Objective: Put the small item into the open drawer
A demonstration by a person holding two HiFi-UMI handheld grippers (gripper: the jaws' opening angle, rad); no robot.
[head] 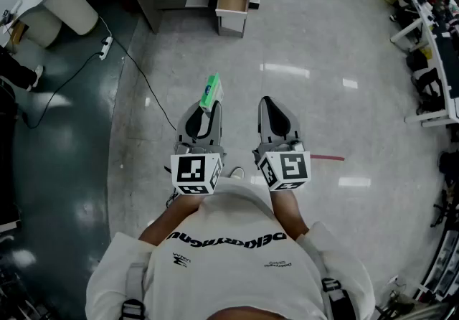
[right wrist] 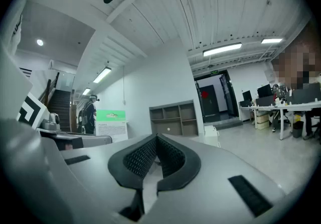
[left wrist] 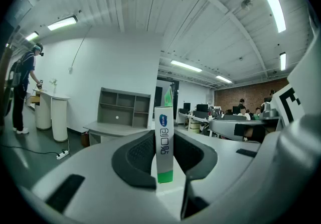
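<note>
Two claws and one box [head: 211, 92] are showing. The left claw [head: 203, 118] is pinching the box between its jaws; the right claw [right wrist: 156, 140] is sitting closed, empty.

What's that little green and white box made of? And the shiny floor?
The box looks like thin printed cardboard, slightly glossy: flat faces, sharp edges, print on the side. The floor looks like polished stone or vinyl, hard to tell which: speckled grey, with bright reflections on it.

Bright ceiling strip lights [left wrist: 273, 2], glare patches on glossy floor [head: 287, 67], fisheye-bent edges, dark vignetted corners
</note>
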